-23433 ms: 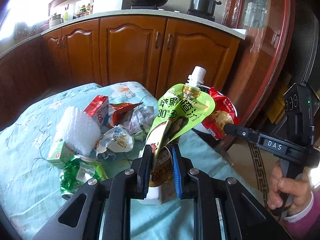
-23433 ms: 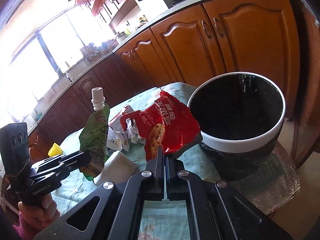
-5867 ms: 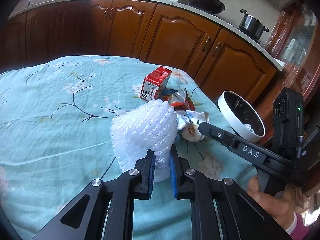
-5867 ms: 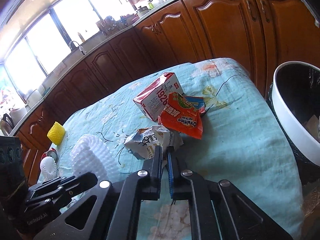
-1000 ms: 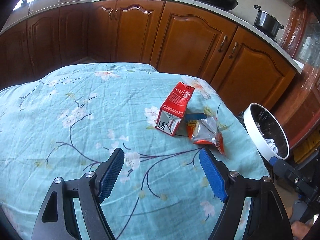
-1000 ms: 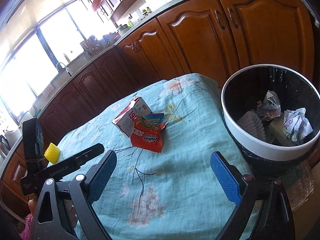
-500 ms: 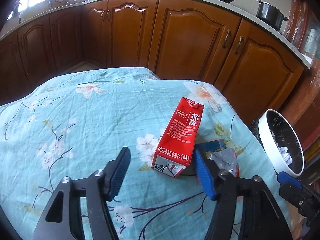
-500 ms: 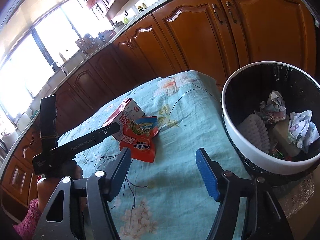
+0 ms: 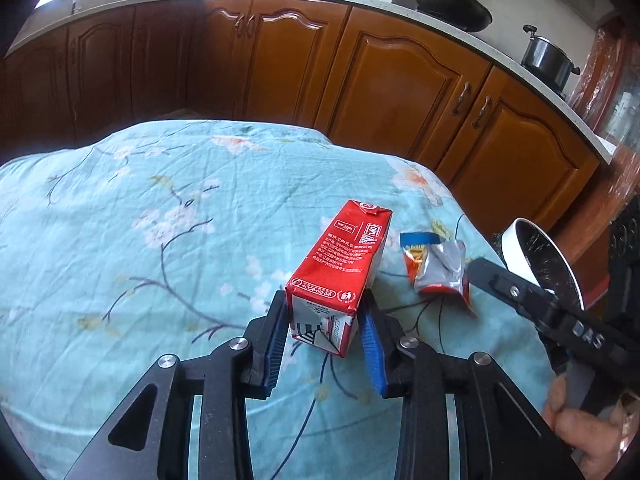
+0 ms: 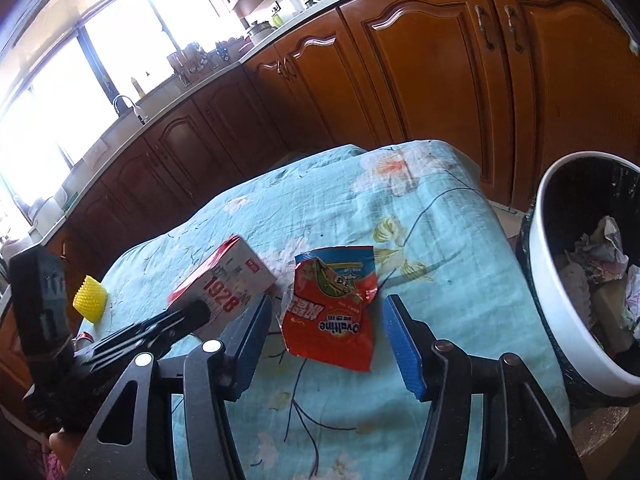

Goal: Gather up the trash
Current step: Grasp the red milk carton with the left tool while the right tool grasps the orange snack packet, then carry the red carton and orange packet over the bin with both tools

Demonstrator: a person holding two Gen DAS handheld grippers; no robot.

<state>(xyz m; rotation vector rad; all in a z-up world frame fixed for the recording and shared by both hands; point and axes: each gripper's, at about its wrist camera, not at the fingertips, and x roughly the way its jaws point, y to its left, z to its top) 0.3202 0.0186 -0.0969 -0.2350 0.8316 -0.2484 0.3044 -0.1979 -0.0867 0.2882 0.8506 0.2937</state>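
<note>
A red milk carton (image 9: pixel 340 264) lies on the teal flowered tablecloth (image 9: pixel 140 220). My left gripper (image 9: pixel 325 320) straddles its near end, jaws close on both sides, still open. The carton also shows in the right wrist view (image 10: pixel 224 292). A red Ovaltine wrapper (image 10: pixel 332 316) lies next to it, also seen in the left wrist view (image 9: pixel 436 268). My right gripper (image 10: pixel 326 320) is open with the wrapper between its fingers. The white-rimmed trash bin (image 10: pixel 552 280) stands at the table's right edge, holding crumpled trash.
A yellow foam net (image 10: pixel 90 298) sits at the table's far left. Wooden kitchen cabinets (image 9: pixel 400 80) run behind the table. The bin rim shows in the left wrist view (image 9: pixel 516 248). The table edge drops off toward the bin.
Both grippers have moved in closer. The left one now has the carton's end between its jaws, and the right one has come down around the wrapper with narrower jaws.
</note>
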